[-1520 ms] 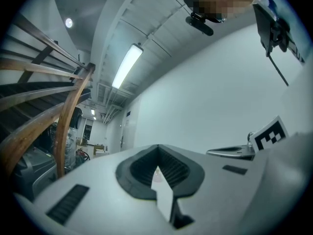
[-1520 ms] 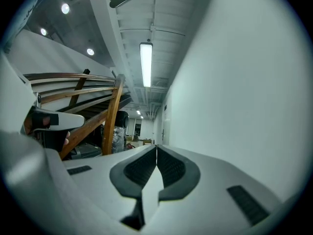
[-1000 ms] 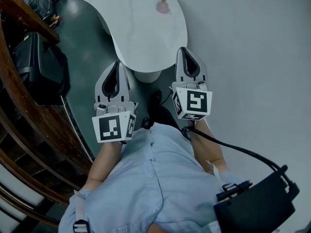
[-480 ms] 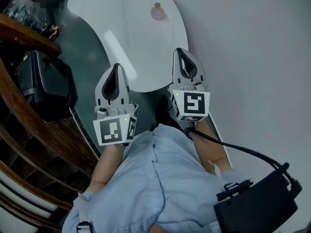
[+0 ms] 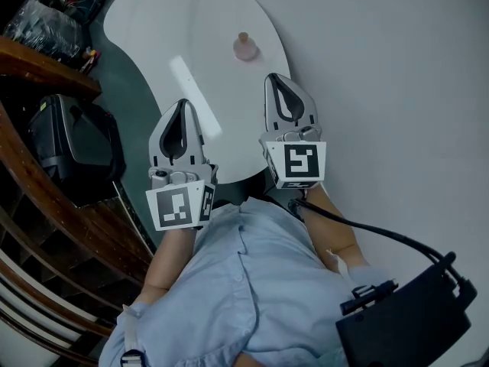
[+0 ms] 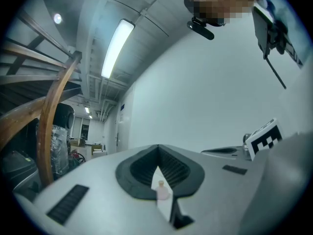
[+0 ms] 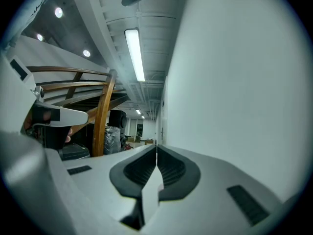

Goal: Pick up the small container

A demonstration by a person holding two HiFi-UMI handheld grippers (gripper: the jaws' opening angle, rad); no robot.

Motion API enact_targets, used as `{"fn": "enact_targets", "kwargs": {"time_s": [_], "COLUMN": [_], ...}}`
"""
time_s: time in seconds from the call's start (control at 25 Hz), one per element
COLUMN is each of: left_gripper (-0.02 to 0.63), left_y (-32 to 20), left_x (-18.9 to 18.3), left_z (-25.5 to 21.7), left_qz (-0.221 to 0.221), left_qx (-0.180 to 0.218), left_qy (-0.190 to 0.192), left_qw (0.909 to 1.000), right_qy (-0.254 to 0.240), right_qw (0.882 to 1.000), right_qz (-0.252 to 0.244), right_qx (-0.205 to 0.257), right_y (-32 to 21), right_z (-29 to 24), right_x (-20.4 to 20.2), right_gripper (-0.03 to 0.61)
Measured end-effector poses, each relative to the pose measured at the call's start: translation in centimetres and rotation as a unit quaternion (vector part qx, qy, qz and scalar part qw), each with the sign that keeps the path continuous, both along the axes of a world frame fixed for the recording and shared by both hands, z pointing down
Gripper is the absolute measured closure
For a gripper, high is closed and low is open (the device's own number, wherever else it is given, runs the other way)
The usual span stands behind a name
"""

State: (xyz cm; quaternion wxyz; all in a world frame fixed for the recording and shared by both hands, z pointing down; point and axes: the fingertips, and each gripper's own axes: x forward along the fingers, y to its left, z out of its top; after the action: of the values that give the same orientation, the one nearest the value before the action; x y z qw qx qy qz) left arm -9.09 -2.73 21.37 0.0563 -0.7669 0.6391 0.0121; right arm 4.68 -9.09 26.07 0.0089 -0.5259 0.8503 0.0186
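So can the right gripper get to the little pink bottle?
Probably yes. The table around the bottle is bare, so nothing blocks the right gripper. But it is short of the bottle with jaws shut, so it must open first.

Left claw (image 5: 182, 104) and right claw (image 5: 274, 79) point level, jaws seemingly together.

The bench (image 5: 153, 29) top lies open from its near edge up to the small container (image 5: 244, 47), the only thing standing on it. Right of the bench a white wall (image 5: 397, 90) runs close by. Left of the bench a black case (image 5: 72, 147) and a wooden railing (image 5: 46, 61) block that side.
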Motion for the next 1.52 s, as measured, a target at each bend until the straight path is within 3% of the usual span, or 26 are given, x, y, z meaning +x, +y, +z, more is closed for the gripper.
{"fn": "enact_targets", "kwargs": {"time_s": [0.36,0.76,1.04,1.32,1.52], "left_gripper": [0.615,0.615,0.614,0.615,0.615], "left_y": [-2.2,-4.9,-6.8,-8.0,-9.2], "left_x": [-0.8,-2.7,-5.3,-5.3,-5.4], "left_z": [0.1,3.9,6.7,9.2,9.6], "left_qz": [-0.02,-0.006,-0.003,0.016,0.021], "left_qx": [0.002,-0.036,-0.089,-0.129,-0.133], "left_qy": [-0.004,0.006,0.019,0.023,0.021], "left_qw": [0.9998,0.9993,0.9958,0.9913,0.9906], "right_qy": [0.0,0.006,0.019,0.022,0.022], "right_qw": [1.0,0.999,0.995,0.991,0.989], "right_qz": [-0.015,-0.01,0.017,0.027,0.034], "right_qx": [0.012,-0.041,-0.098,-0.132,-0.141], "right_y": [-3.5,-6.7,-8.9,-9.4,-10.0], "right_z": [-0.2,5.6,10.1,13.0,13.9], "right_x": [-0.5,-2.4,-3.1,-3.8,-3.6], "right_gripper": [0.575,0.574,0.574,0.575,0.575]}}
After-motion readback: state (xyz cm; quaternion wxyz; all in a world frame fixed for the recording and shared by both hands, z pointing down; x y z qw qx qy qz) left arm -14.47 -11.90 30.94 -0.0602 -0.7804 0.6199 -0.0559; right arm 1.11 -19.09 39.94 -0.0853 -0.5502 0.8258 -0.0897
